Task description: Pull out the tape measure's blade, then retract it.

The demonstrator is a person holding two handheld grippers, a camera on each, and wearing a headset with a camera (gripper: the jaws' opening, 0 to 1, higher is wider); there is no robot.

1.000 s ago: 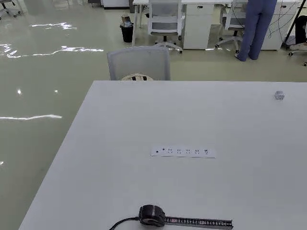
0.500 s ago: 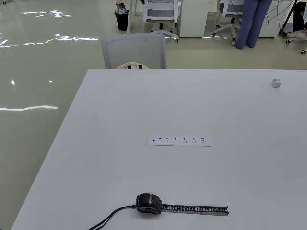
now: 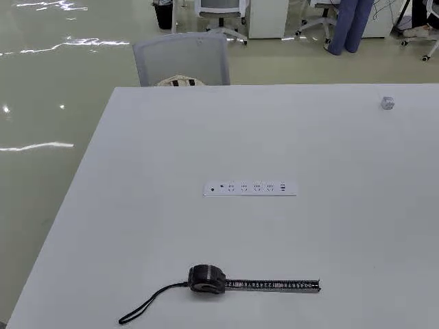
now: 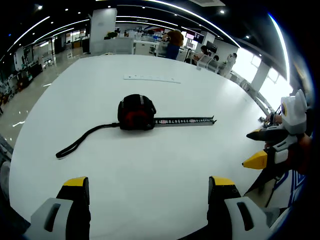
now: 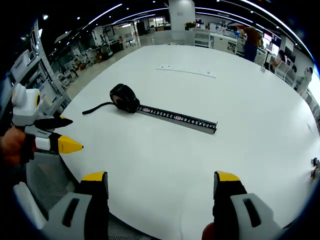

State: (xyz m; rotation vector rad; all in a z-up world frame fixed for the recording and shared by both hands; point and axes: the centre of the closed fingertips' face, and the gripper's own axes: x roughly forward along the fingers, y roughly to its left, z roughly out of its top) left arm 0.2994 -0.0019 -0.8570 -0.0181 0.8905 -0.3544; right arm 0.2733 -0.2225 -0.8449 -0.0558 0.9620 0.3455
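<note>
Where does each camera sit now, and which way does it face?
Head view: above the table's near edge, looking forward and down at the tape measure, power strip beyond.
Left gripper view: on the left gripper by the near edge, facing the tape measure's case between open jaws; the right gripper shows at right.
Right gripper view: on the right gripper, jaws open, facing the pulled-out blade; the left gripper and a hand show at left.
Shared: tape measure and power strip in all three.

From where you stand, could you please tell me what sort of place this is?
Most likely an open-plan office or lab workspace: a large white table with a flush power strip, a grey mesh office chair at its far edge, and a white cabinet across a glossy floor.
</note>
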